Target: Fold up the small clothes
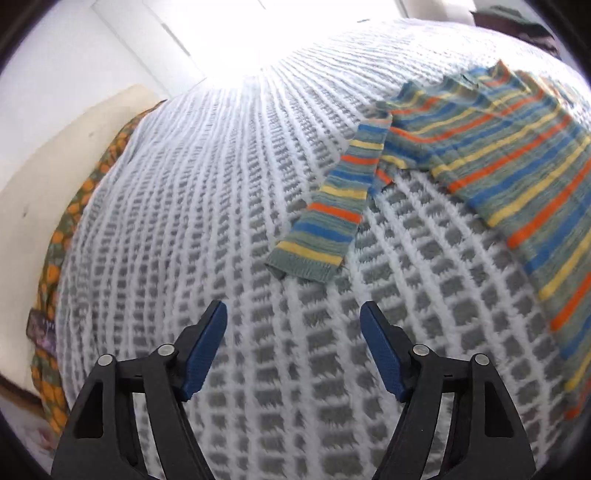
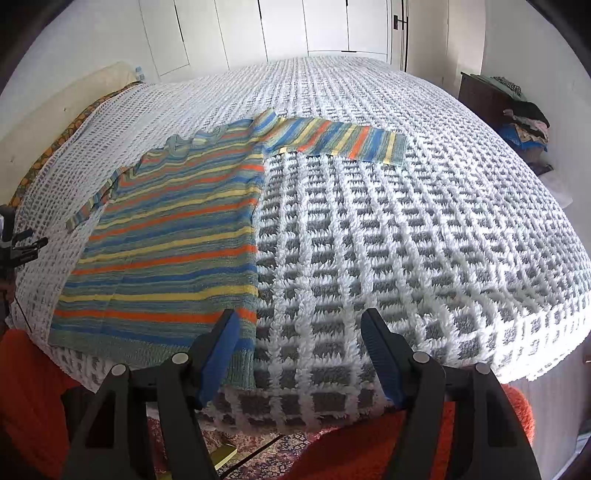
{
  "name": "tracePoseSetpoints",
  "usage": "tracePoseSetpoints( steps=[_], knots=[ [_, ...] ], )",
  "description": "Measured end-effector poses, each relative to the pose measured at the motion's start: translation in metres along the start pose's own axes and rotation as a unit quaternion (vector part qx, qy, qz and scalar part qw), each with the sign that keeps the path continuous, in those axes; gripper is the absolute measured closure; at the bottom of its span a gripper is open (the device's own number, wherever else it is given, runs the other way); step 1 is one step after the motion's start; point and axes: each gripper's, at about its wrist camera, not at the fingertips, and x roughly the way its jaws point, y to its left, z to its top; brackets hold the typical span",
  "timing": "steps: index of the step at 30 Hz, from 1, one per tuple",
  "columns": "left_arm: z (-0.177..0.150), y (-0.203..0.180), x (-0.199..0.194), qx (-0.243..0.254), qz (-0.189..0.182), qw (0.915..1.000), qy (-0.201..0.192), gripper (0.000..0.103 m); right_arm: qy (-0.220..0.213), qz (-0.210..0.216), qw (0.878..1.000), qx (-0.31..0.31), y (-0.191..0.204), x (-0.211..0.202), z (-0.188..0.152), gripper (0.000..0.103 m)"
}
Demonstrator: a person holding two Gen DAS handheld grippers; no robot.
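The left wrist view looked steeply down over the bed point(image 1: 221, 184) from close above, facing a bright wall. The right wrist view sat at the bed's near edge point(image 2: 406, 221), facing white closet doors point(image 2: 325, 26). Both shared the striped sweater point(image 1: 498, 147) point(image 2: 177, 229) and the waffle bedspread.

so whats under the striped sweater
The sweater lies flat on a white and grey blanket covering the bed. Whatever lies directly beneath the sweater is hidden by it.
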Motion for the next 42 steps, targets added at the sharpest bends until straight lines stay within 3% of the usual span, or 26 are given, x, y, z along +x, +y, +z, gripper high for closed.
tracePoseSetpoints(
  steps=[1, 4, 7, 9, 10, 11, 12, 14, 16, 18, 20, 23, 25, 28, 29, 30, 31, 32, 35, 39, 42],
  knots=[
    [0.004, 0.004, 0.014, 0.025, -0.013, 0.9996, 0.007, 0.037, 0.003, -0.001, 1.000, 0.000, 0.002, 0.003, 0.002, 0.035],
    [0.009, -0.006, 0.040, 0.078, -0.025, 0.9965, 0.019, 0.040, 0.011, -0.006, 1.000, 0.001, 0.012, 0.010, 0.005, 0.035],
    [0.017, -0.016, 0.066, 0.080, -0.018, 0.9961, 0.032, 0.041, 0.020, -0.010, 1.000, -0.002, 0.019, 0.019, 0.006, 0.035],
    [0.023, -0.016, 0.078, 0.062, -0.025, 0.9971, 0.037, 0.047, 0.027, -0.012, 1.000, -0.008, 0.023, 0.023, 0.005, 0.035],
    [0.024, -0.015, 0.082, 0.052, -0.040, 0.9970, 0.042, 0.067, 0.030, -0.013, 0.999, -0.012, 0.025, 0.025, 0.006, 0.035],
    [0.026, -0.013, 0.084, 0.044, -0.059, 0.9961, 0.048, 0.103, 0.033, -0.014, 0.999, -0.017, 0.027, 0.026, 0.006, 0.035],
    [0.026, -0.010, 0.084, 0.034, -0.081, 0.9947, 0.053, 0.099, 0.035, -0.015, 0.999, -0.021, 0.028, 0.027, 0.007, 0.035],
    [0.030, -0.003, 0.072, 0.015, -0.091, 0.9952, 0.032, 0.102, 0.036, -0.017, 0.999, -0.026, 0.030, 0.029, 0.007, 0.035],
    [0.038, 0.018, 0.059, -0.040, -0.135, 0.9898, 0.022, 0.102, 0.038, -0.017, 0.999, -0.025, 0.030, 0.030, 0.006, 0.035],
    [0.049, 0.046, 0.044, -0.105, -0.175, 0.9790, 0.006, 0.102, 0.039, -0.017, 0.999, -0.020, 0.028, 0.030, 0.005, 0.035],
    [0.061, 0.082, 0.037, -0.175, -0.191, 0.9659, -0.006, 0.102, 0.043, -0.015, 0.999, -0.014, 0.025, 0.032, 0.005, 0.035],
    [0.069, 0.133, 0.063, -0.280, -0.174, 0.9440, 0.020, 0.102, 0.049, -0.011, 0.999, -0.002, 0.021, 0.035, 0.006, 0.035],
    [0.058, 0.162, 0.097, -0.353, -0.139, 0.9226, 0.069, 0.100, 0.049, -0.010, 0.999, 0.003, 0.019, 0.036, 0.007, 0.035],
    [0.012, 0.189, 0.153, -0.487, -0.161, 0.8435, 0.161, 0.096, 0.051, -0.012, 0.999, 0.001, 0.020, 0.036, 0.007, 0.035],
    [-0.003, 0.191, 0.161, -0.513, -0.163, 0.8237, 0.179, 0.088, 0.053, -0.012, 0.999, -0.001, 0.020, 0.036, 0.006, 0.035],
    [-0.015, 0.192, 0.163, -0.530, -0.162, 0.8108, 0.189, 0.079, 0.053, -0.012, 0.999, -0.001, 0.020, 0.036, 0.006, 0.035],
    [-0.027, 0.191, 0.160, -0.545, -0.169, 0.8001, 0.186, 0.062, 0.052, -0.013, 0.999, 0.000, 0.020, 0.035, 0.006, 0.035],
    [-0.037, 0.189, 0.154, -0.554, -0.181, 0.7940, 0.173, 0.050, 0.050, -0.013, 0.999, 0.001, 0.020, 0.034, 0.005, 0.035],
    [-0.051, 0.178, 0.132, -0.548, -0.210, 0.7983, 0.138, 0.041, 0.050, -0.011, 0.999, 0.006, 0.019, 0.036, 0.006, 0.035],
    [-0.054, 0.158, 0.118, -0.532, -0.271, 0.7937, 0.116, 0.026, 0.060, -0.006, 0.998, 0.003, 0.021, 0.043, 0.007, 0.035],
    [-0.047, 0.138, 0.117, -0.506, -0.270, 0.8082, 0.133, 0.026, 0.057, -0.008, 0.998, -0.003, 0.023, 0.042, 0.007, 0.035]
  ],
)
